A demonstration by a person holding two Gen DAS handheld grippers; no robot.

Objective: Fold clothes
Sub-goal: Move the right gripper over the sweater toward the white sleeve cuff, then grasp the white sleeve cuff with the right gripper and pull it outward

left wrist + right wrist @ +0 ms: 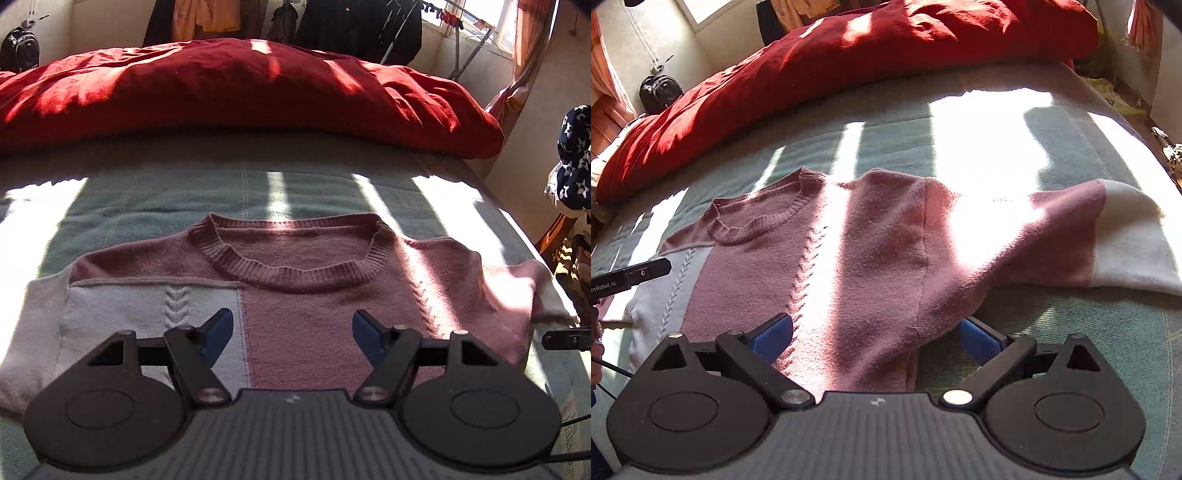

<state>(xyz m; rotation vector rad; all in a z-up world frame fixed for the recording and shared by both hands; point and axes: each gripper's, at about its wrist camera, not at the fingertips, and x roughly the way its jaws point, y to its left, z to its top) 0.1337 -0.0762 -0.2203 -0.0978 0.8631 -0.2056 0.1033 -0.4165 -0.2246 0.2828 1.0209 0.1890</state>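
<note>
A pink and white knit sweater (314, 295) lies flat, front up, on the bed with its round collar (291, 266) away from me. My left gripper (293, 334) is open and empty, hovering over the sweater's chest. In the right wrist view the sweater (871, 258) spreads out with its right sleeve (1082, 236), pink with a white cuff, stretched out to the right. My right gripper (877, 338) is open, its blue fingers straddling the sweater's side near the armpit; the fabric lies between them.
A pale green blanket (184, 192) covers the bed. A bulky red duvet (240, 92) is heaped across the far side. The bed's right edge (524, 229) drops to a chair with star-print cloth (576, 158). A black backpack (659, 92) stands by the far wall.
</note>
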